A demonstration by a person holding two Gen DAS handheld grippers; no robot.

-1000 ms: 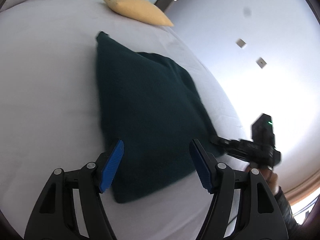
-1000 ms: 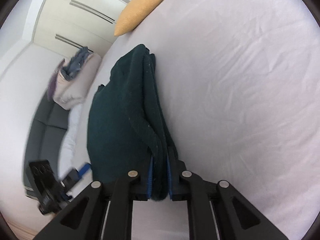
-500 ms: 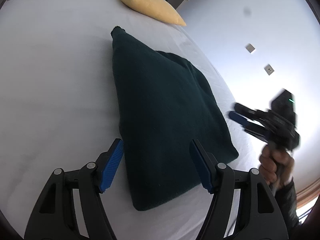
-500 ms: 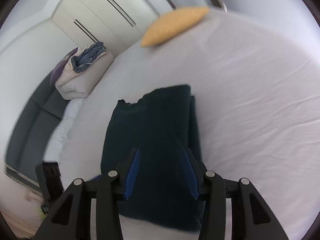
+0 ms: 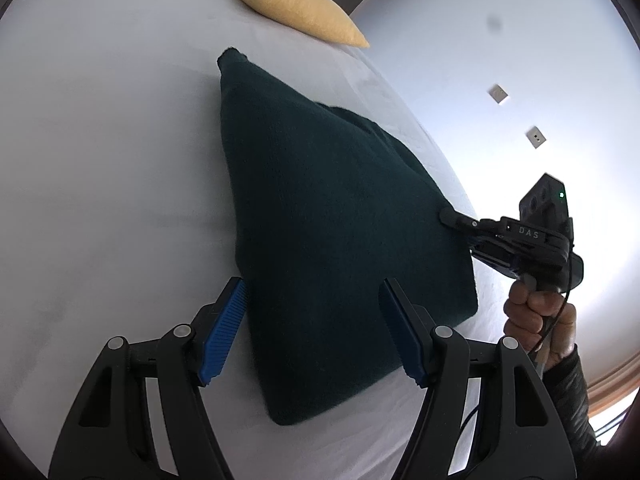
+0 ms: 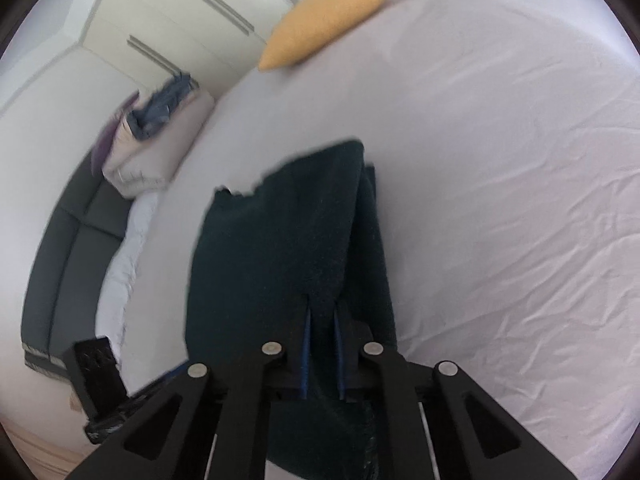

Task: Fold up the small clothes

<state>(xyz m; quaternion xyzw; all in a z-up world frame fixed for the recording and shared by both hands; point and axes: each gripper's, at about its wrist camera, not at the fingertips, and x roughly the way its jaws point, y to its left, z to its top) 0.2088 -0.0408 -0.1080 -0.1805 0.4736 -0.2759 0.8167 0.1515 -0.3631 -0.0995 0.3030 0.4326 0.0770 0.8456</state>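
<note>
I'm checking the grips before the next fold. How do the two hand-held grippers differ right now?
The left hand-held gripper stands open over the near end of the dark garment, its pads touching nothing; the right hand-held gripper has just been closing and is shut on a fold at the garment's edge. The left hovers above the cloth; the right pinches it. Both are black with blue pads and point down toward the bed.

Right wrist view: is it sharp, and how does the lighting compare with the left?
Right wrist view: soft, motion-smeared around the dark garment and wardrobe. Left wrist view: sharper, but the wall glares white on the right; heavy fisheye bending in both.
</note>
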